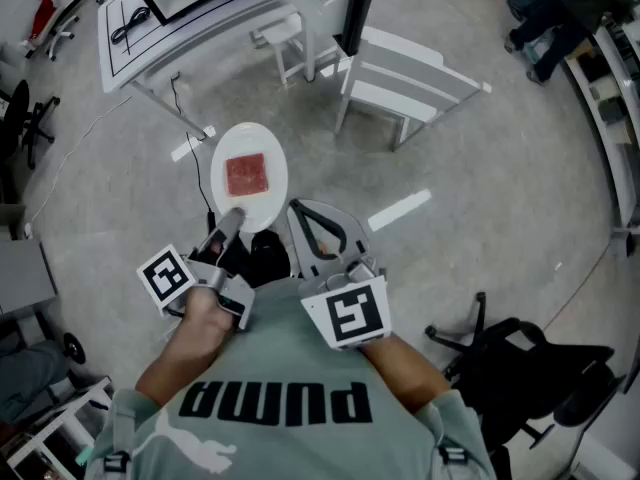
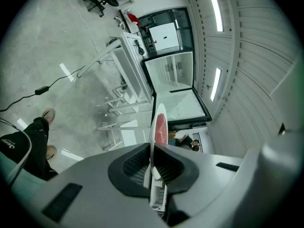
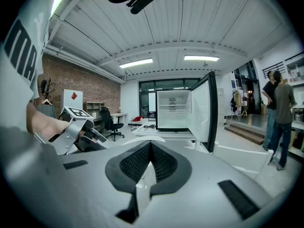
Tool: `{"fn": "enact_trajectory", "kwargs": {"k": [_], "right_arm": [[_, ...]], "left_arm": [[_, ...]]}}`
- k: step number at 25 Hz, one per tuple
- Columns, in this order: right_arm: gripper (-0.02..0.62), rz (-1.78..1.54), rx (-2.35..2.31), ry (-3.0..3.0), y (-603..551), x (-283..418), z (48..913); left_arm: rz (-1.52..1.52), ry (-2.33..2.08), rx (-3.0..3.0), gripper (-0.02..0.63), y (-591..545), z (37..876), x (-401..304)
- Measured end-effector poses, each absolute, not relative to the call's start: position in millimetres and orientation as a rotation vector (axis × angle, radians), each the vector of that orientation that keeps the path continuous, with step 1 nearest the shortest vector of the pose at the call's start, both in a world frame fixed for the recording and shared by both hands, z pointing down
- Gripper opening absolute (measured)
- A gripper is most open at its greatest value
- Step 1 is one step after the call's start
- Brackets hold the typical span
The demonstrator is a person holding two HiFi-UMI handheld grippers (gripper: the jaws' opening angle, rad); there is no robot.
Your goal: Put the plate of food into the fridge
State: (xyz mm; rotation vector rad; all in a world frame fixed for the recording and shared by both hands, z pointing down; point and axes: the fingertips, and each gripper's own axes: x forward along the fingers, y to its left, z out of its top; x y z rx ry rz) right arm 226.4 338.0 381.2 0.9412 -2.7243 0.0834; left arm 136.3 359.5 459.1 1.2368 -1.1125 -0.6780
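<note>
A white plate (image 1: 262, 138) with a red square of food (image 1: 246, 174) is held out level over the floor. My left gripper (image 1: 232, 218) is shut on the plate's near rim. In the left gripper view the plate (image 2: 158, 112) runs edge-on between the jaws of the left gripper (image 2: 152, 148), and the food (image 2: 161, 128) shows on one side. My right gripper (image 1: 300, 211) hangs beside it to the right, shut with nothing in it; its tips (image 3: 151, 145) meet. The fridge (image 3: 173, 109) stands ahead with its door (image 3: 209, 109) swung open; it also shows in the left gripper view as the fridge (image 2: 173, 87).
White slatted chairs (image 1: 412, 76) and a white table (image 1: 190, 13) stand on the grey floor ahead. A black office chair (image 1: 520, 368) is at my right. Two persons (image 3: 277, 112) stand to the right of the fridge. A cable (image 1: 178, 96) trails on the floor.
</note>
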Motion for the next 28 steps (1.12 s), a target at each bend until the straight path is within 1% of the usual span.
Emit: {"fn": "enact_trajectory", "kwargs": {"k": [15,28], "right_arm": [[0.003,0.068,0.937,-2.73,333.9,214.9,381.8],[0.005,0.112,0.972,-2.742,294.9,176.2,373.2]], "left_arm": [[-0.685,-1.113,1.241,0.025,355.7,461.1,124.4],[-0.665,-1.099,1.246,0.025,317.0,456.8,90.0]]}}
